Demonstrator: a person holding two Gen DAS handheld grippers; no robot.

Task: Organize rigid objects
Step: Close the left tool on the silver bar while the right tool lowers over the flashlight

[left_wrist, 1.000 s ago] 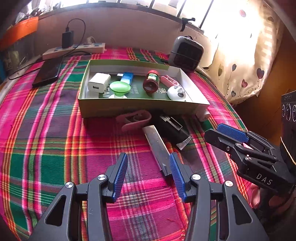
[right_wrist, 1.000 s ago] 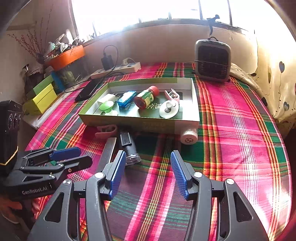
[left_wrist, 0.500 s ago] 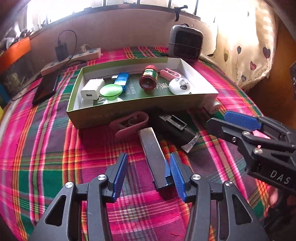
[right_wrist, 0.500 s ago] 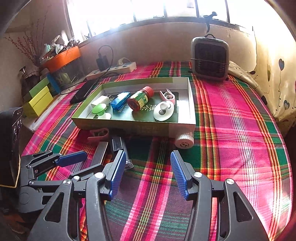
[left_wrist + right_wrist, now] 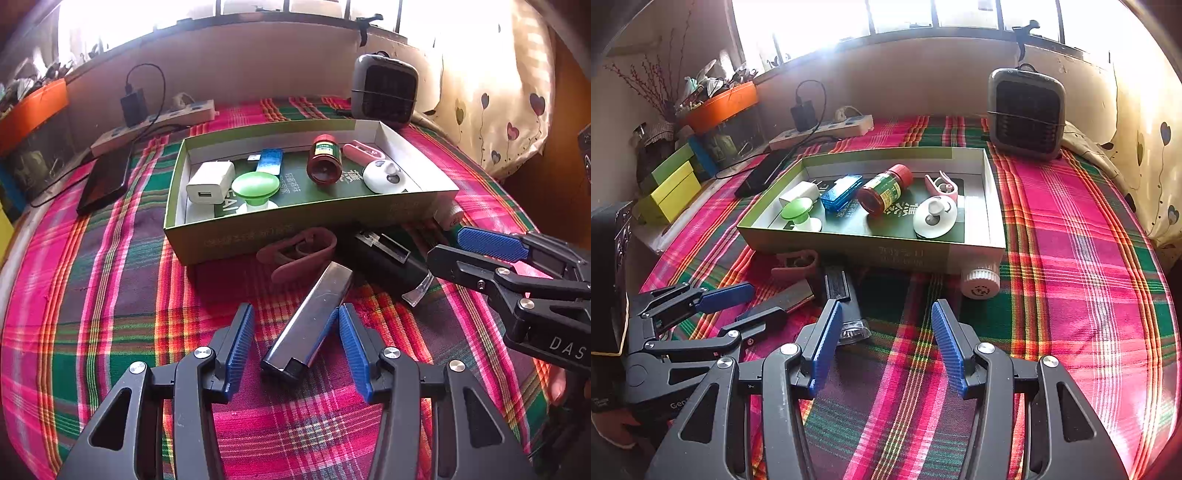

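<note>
The left gripper (image 5: 295,341) hangs low over the plaid cloth (image 5: 110,295), jaws spread either side of a silver metal bar (image 5: 308,325) that lies slantwise between them. The right-hand pad looks to be touching or just beside the bar's edge, and the left pad stands clear, so nothing is pinched. The bar sits on the cloth just in front of the green box (image 5: 280,232), close beside a pink clip (image 5: 299,253) and a black torch (image 5: 384,258).

By the look of it the bar is stiff and smooth – likely slick under the ribbed pads, and probably with some weight. I'd take it across its narrow width near the middle, squared up first, since at this slant the pads would meet its corners.

The right gripper (image 5: 886,347) hovers over bare cloth, jaws apart and holding nothing – a white ribbed cap (image 5: 980,282) lies ahead of it against the box front.

Writing: "DAS" on the right gripper's body seen from the left camera, "Gen" on the left one's seen from the right. The box's print and the red-capped bottle (image 5: 884,188)'s label are too small to read.
</note>
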